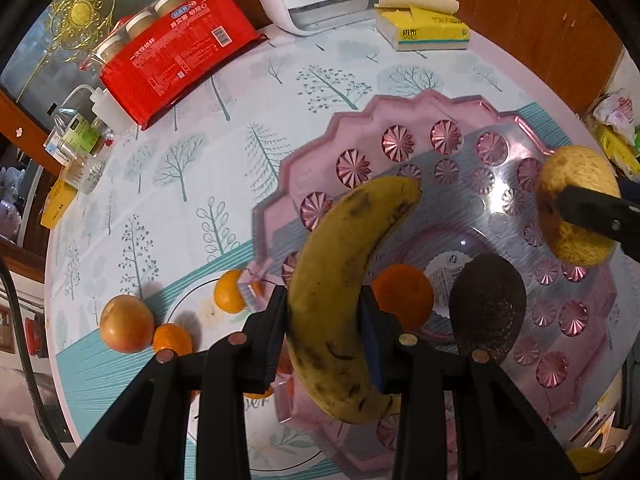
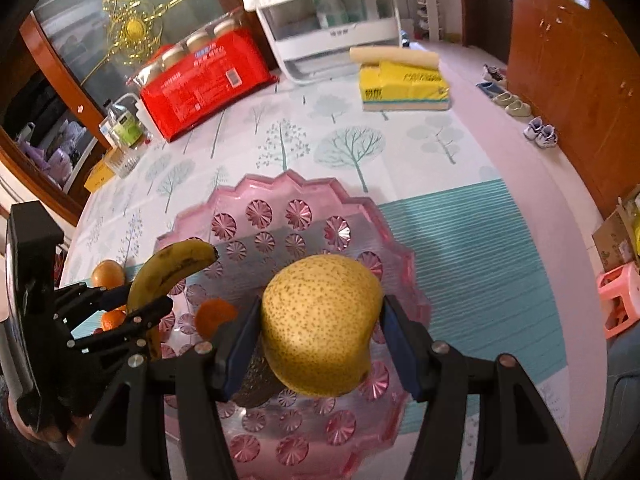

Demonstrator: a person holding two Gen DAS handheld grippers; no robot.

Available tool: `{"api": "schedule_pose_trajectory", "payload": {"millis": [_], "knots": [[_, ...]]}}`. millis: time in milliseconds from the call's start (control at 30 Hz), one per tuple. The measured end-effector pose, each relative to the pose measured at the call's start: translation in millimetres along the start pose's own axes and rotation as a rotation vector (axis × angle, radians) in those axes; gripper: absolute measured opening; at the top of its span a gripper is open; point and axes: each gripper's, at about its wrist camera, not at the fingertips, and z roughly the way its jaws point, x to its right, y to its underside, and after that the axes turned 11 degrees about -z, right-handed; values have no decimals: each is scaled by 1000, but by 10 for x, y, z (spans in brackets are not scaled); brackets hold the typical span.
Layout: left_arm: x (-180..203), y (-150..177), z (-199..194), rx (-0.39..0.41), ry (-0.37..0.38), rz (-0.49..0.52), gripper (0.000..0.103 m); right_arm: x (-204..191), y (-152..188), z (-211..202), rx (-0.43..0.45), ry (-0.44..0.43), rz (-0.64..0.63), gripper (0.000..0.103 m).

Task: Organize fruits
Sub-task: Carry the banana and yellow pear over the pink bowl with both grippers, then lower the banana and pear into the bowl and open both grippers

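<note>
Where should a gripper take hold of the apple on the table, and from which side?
Grip the apple across its round middle, coming from above. A mandarin crowds one flank, so set the fingers on the two free sides.

A home: tree-print tablecloth (image 2: 360, 152), shoes (image 2: 540, 132) by wooden cabinets (image 2: 568, 80).

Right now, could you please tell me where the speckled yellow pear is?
The speckled yellow pear sits clamped in the right gripper, above the pink faceted plastic tray, right of the banana in the left gripper.
</note>
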Motion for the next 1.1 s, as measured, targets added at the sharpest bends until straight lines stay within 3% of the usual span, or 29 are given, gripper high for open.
{"api": "schedule_pose_trajectory", "payload": {"millis": [533,667,833,1100], "knots": [[36,-34,167,-45,14,-67,35,-51,-108,478,-108,-36,-54,62],[12,-59,76,-22,18,-82,62,-84,-118,493,-115,-24,-61,62],[13,-43,17,-10,6,-76,65,-123,-146,341,-61,-5,-71,62],[8,2,-122,15,-4,-81,79,-219,-155,137,-20,17,-105,62]]}}
